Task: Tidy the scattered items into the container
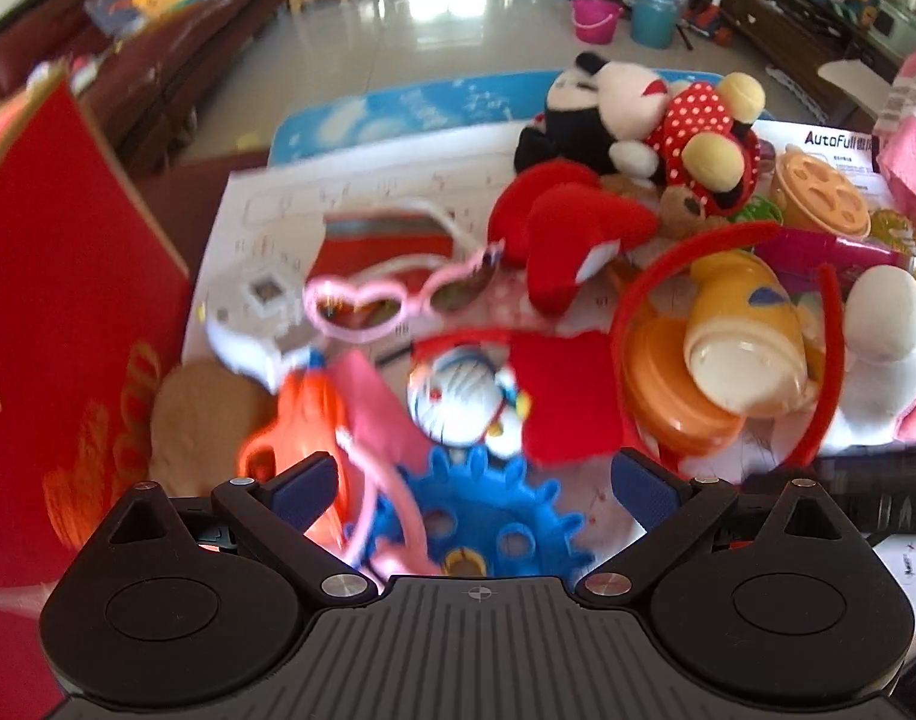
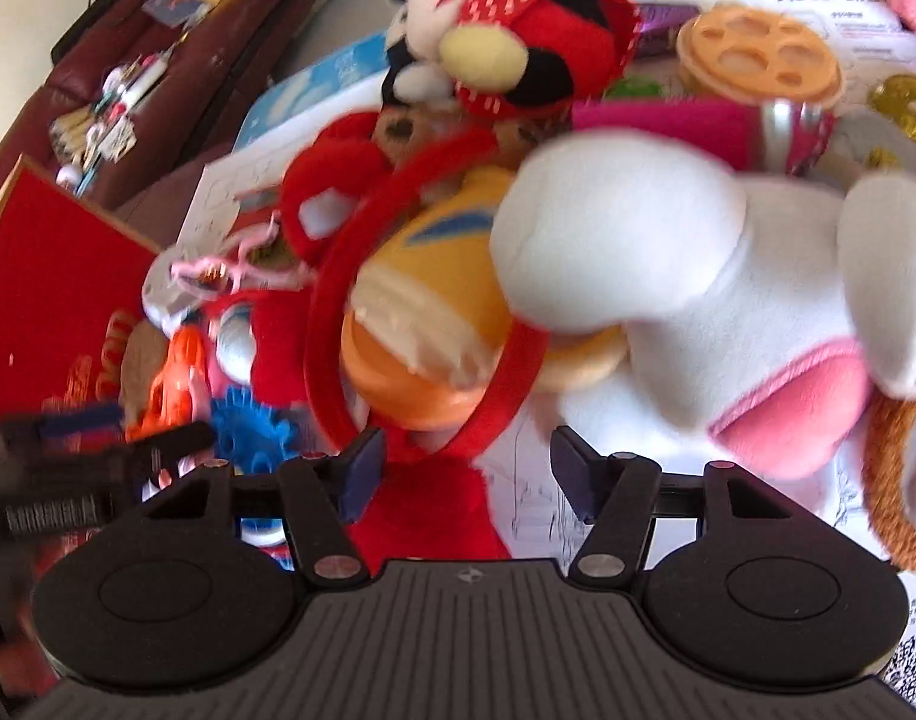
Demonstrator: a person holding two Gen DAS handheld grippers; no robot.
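None of the scattered toys looks stowed yet: blue plastic gear [image 1: 488,516], pink heart-shaped sunglasses [image 1: 392,300], round Doraemon figure [image 1: 467,396], red fuzzy hoop [image 1: 722,336], yellow plastic bottle toy [image 1: 746,330] and Minnie Mouse plush [image 1: 650,114] all lie on the paper-covered surface [image 1: 290,204]. Red cardboard box [image 1: 68,312] stands at the left edge, probably the container; its inside isn't visible. Left hand-held gripper [image 1: 479,489] released, empty, over the gear. Right hand-held gripper [image 2: 467,477] released, empty, near the hoop and white plush [image 2: 668,276]. Essentially everything remains.

One red headband [image 1: 632,294] – one blue gear [image 1: 488,516] – one pink sunglasses [image 1: 392,300]
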